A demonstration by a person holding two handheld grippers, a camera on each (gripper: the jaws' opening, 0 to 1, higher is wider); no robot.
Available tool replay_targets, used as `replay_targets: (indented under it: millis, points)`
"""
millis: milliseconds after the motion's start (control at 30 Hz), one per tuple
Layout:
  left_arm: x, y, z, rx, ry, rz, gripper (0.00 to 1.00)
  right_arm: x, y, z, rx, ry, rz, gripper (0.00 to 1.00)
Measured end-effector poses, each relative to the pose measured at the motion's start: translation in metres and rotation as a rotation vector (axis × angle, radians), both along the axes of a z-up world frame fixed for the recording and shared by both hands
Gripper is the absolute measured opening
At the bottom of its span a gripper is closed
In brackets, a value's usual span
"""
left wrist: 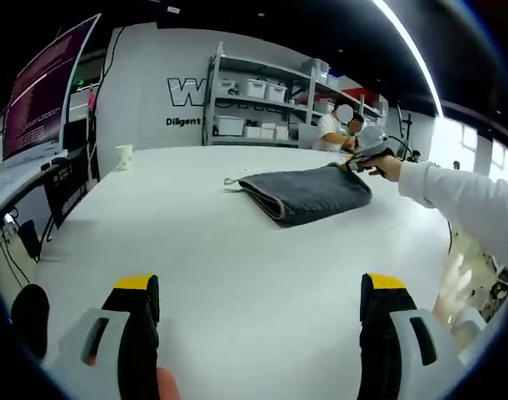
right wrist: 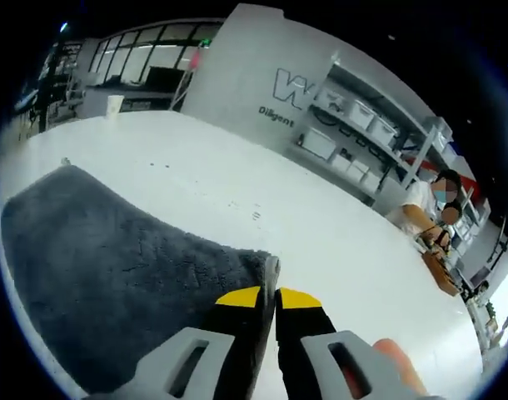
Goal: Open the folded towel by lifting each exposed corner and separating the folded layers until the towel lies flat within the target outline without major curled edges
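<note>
A folded dark grey towel (left wrist: 308,193) lies on the white table (left wrist: 196,242), far ahead and slightly right of my left gripper (left wrist: 261,287). That gripper hovers low over the near part of the table, jaws wide open and holding nothing. My right gripper (left wrist: 364,161), held by a hand in a white sleeve, sits at the towel's far right corner. In the right gripper view the towel (right wrist: 104,267) spreads to the left, and my right gripper (right wrist: 276,297) has its yellow-tipped jaws pressed together on the towel's corner edge.
A paper cup (left wrist: 123,156) stands at the table's far left. A large monitor (left wrist: 46,83) and cables lie past the left edge. Shelves with bins (left wrist: 262,100) line the back wall, with seated people (left wrist: 333,129) next to them.
</note>
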State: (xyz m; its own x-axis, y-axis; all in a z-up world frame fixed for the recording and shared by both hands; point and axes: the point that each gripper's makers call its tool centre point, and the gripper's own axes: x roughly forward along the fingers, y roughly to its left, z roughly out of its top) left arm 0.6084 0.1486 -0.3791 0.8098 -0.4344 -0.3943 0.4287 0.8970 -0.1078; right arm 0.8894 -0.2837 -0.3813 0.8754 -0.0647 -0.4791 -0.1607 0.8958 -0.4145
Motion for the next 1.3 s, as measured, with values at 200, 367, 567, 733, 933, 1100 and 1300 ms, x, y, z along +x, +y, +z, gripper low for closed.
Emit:
replay_targets:
  millis: [200, 367, 567, 733, 933, 1100, 1300]
  points:
    - [0.003, -0.002, -0.001, -0.003, -0.001, -0.005, 1.00, 0.005, -0.003, -0.024, 0.017, 0.038, -0.028, 0.00]
    - [0.005, -0.004, -0.006, 0.003, 0.014, -0.012, 1.00, 0.004, -0.005, -0.030, 0.016, 0.047, -0.032, 0.00]
    - [0.006, -0.006, -0.007, 0.004, 0.017, -0.012, 1.00, -0.003, -0.004, -0.027, 0.007, 0.031, -0.046, 0.04]
    - [0.003, -0.006, -0.005, 0.007, 0.014, -0.012, 1.00, -0.013, -0.014, -0.014, -0.028, 0.021, -0.053, 0.22]
    - [0.000, -0.004, 0.000, 0.007, 0.006, -0.003, 1.00, -0.029, -0.025, 0.018, 0.025, -0.040, -0.038, 0.38]
    - [-0.007, -0.005, 0.006, 0.007, -0.008, -0.007, 1.00, -0.055, -0.018, 0.051, 0.089, -0.135, 0.008, 0.39]
    - [-0.011, 0.002, 0.013, 0.008, -0.022, 0.015, 1.00, -0.083, 0.006, 0.063, 0.099, -0.139, 0.122, 0.49]
